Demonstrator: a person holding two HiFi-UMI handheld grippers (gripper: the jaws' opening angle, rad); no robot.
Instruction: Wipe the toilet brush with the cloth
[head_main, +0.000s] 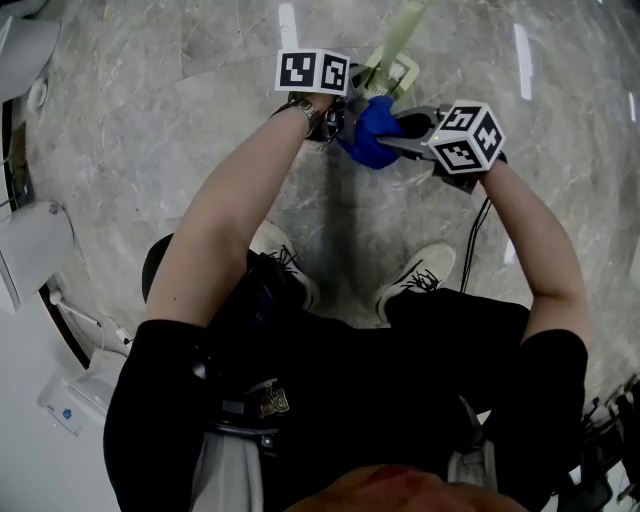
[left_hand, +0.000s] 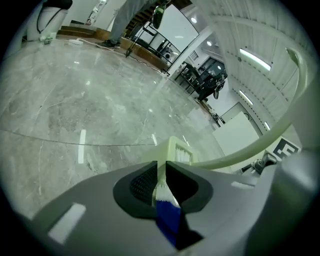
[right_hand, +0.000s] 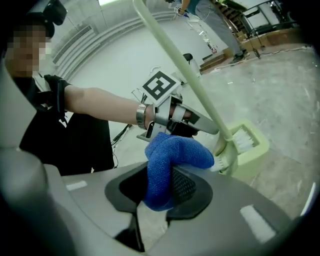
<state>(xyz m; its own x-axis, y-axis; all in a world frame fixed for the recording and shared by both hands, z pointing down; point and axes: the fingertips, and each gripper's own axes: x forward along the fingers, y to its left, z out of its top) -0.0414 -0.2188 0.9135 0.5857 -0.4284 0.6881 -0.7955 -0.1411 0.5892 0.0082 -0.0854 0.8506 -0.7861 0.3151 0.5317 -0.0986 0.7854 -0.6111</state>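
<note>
the right gripper (right_hand: 161, 196) pinches a bunched blue cloth (right_hand: 175, 152), its tip against the low end of the toilet brush (right_hand: 186, 75). the left gripper (left_hand: 162, 175) is clamped on the pale green handle. beyond, white bristles show in the holder (right_hand: 255, 155) on the marble floor (left_hand: 75, 100).

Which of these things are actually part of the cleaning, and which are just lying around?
In use: toilet brush, brush holder, blue cloth, left gripper, right gripper.
Just around: white fixture, white cabinet, distant racks.
</note>
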